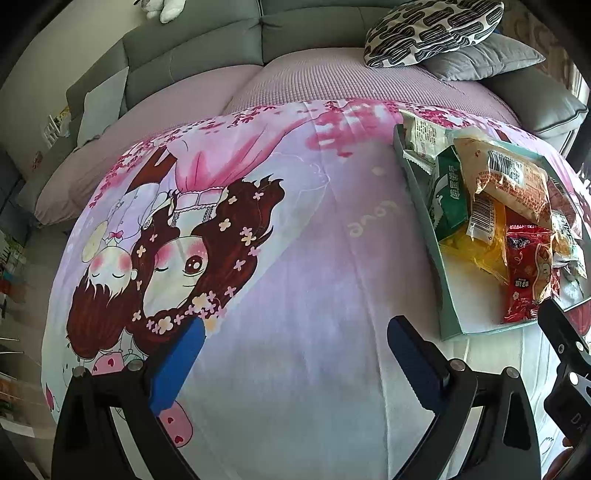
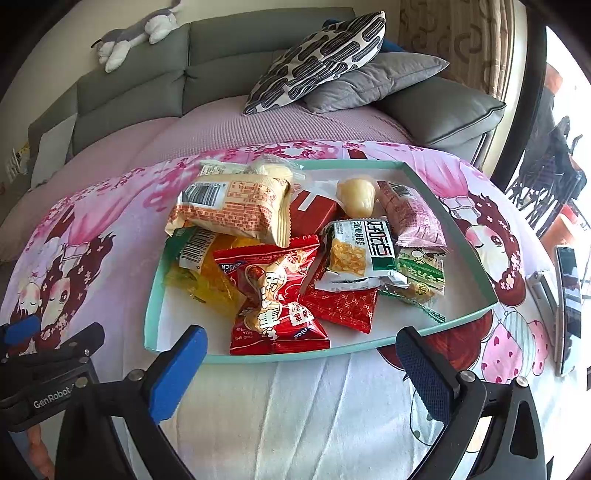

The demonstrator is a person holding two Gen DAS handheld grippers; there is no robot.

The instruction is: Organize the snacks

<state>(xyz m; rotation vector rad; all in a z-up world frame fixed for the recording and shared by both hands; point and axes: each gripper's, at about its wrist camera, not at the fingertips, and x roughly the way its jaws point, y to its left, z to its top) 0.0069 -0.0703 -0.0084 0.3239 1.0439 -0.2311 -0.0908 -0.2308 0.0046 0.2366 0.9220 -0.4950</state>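
Both cams look fwd and down toward the sofa (image 2: pixel 229 74). Right wrist cam sits close, square on the tray (image 2: pixel 155 295) near edge. Left wrist cam sits left of the tray (image 1: pixel 448 295), w/ it at frame right. Shared: tray, sofa, patterned pillow (image 1: pixel 432 29) behind tray, cartoon cloth (image 2: pixel 303 398).

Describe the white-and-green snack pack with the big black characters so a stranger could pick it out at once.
Start at the shallow teal-rimmed tray on the pink cartoon cloth. Right of the pile's middle, the pack lies on a red patterned packet. Unlike its neighbours, it is white with a green band, bold black characters and a window showing yellow pieces.
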